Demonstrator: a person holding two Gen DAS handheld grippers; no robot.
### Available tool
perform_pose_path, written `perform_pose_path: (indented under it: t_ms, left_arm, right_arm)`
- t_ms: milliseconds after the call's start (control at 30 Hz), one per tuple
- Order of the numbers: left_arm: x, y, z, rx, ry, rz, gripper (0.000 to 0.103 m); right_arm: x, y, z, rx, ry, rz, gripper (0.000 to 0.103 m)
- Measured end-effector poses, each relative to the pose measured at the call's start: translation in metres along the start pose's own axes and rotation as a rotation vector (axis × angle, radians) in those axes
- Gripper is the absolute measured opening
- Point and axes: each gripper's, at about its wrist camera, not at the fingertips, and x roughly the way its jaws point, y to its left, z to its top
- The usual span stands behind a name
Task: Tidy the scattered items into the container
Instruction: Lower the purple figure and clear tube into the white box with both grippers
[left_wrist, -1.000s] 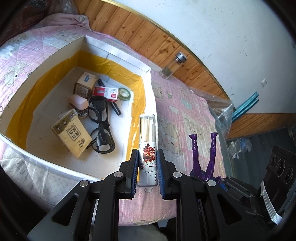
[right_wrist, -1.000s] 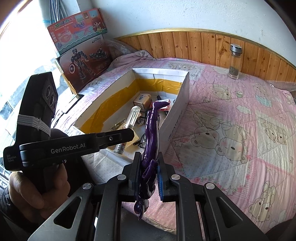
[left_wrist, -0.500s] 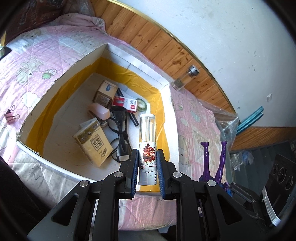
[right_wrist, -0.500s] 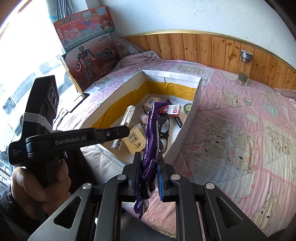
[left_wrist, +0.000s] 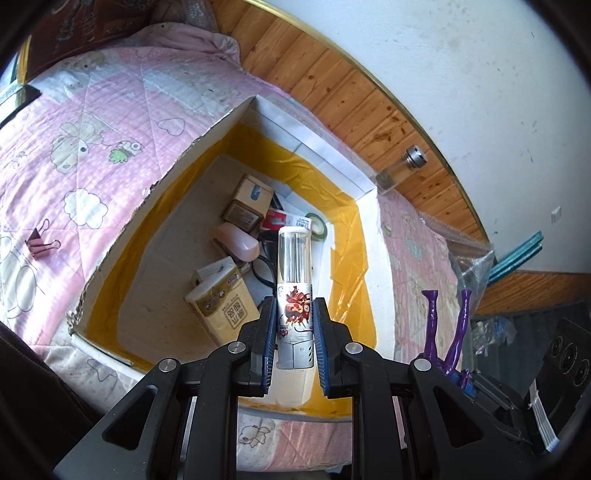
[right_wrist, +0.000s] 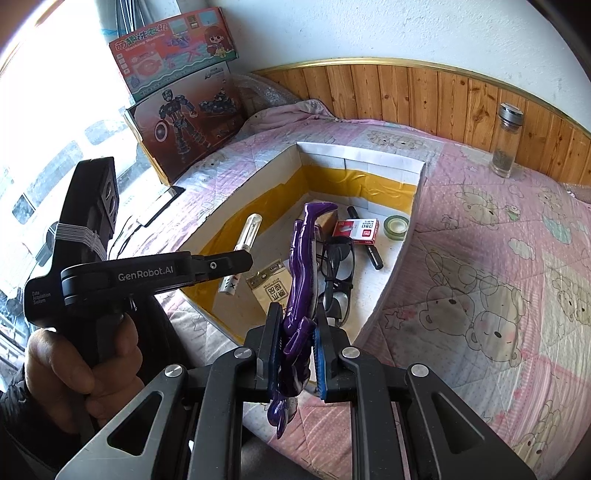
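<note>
My left gripper (left_wrist: 294, 321) is shut on a clear tube with a printed label (left_wrist: 294, 280) and holds it above the open white box with yellow tape lining (left_wrist: 354, 181). The tube also shows in the right wrist view (right_wrist: 242, 251). My right gripper (right_wrist: 295, 332) is shut on a purple toy figure (right_wrist: 303, 266), held above the box's near edge (right_wrist: 402, 254); its legs show in the left wrist view (left_wrist: 447, 325). In the box lie a tissue pack (left_wrist: 221, 299), black glasses (right_wrist: 338, 273), a red staple box (right_wrist: 356, 230), a tape roll (right_wrist: 396, 223) and a brown carton (left_wrist: 247, 205).
A pink binder clip (left_wrist: 40, 242) lies on the pink quilt (left_wrist: 92, 147) left of the box. A glass bottle with a metal cap (right_wrist: 505, 142) stands by the wooden wall panel. Toy boxes (right_wrist: 181, 85) lean at the far left. Plastic bags (left_wrist: 469, 258) lie at the bed's right end.
Both grippers have moved further over the box with their loads still held. The left view now takes in more quilt and the binder clip.
</note>
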Motion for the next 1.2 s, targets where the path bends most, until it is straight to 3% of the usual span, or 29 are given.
perform_pose_path:
  t_ms: [733,1200]
  left_arm:
    - [0.037,0.023,0.063,0.035,0.054,0.178,0.019]
    - [0.070,0.007,0.079,0.181,0.112,0.325,0.020]
  right_arm:
    - [0.055,-0.031,0.041,0.048,0.050,0.026,0.017]
    - [0.093,-0.051,0.076,0.010,0.087,-0.067,0.017]
